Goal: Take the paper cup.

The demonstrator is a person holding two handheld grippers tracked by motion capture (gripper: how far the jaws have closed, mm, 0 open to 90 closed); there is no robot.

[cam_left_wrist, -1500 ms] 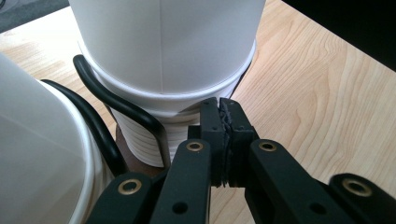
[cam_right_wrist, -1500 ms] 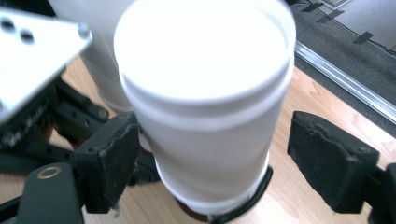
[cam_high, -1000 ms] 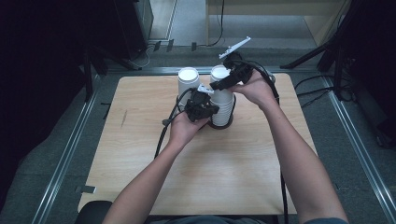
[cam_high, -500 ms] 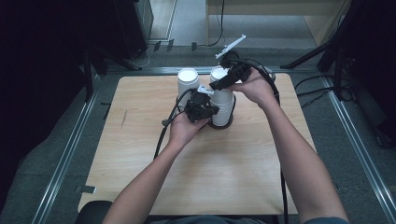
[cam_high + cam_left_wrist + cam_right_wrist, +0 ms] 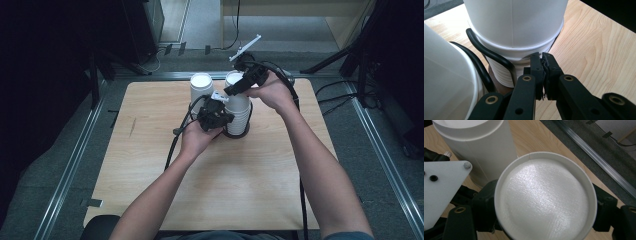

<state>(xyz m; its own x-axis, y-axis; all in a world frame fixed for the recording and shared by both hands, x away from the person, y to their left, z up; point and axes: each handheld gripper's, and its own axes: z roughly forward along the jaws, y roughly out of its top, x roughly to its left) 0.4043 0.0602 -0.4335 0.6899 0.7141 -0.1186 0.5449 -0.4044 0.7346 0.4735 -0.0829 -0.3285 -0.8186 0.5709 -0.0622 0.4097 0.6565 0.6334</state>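
1. Your right gripper (image 5: 239, 89) clamps the top upturned paper cup (image 5: 546, 197) of the cup stack (image 5: 237, 112) at the table's (image 5: 150, 165) far middle, its jaws just closing, likely to lift it.
2. Your left gripper (image 5: 543, 68), jaws shut, pinches a lower cup's rim (steadying the stack).

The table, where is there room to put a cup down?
The table is bare along its whole near part, between the two forearms and toward the left edge. The right edge is free too. It is crowded at the far middle: two cup stacks, both grippers and cables sit together there.
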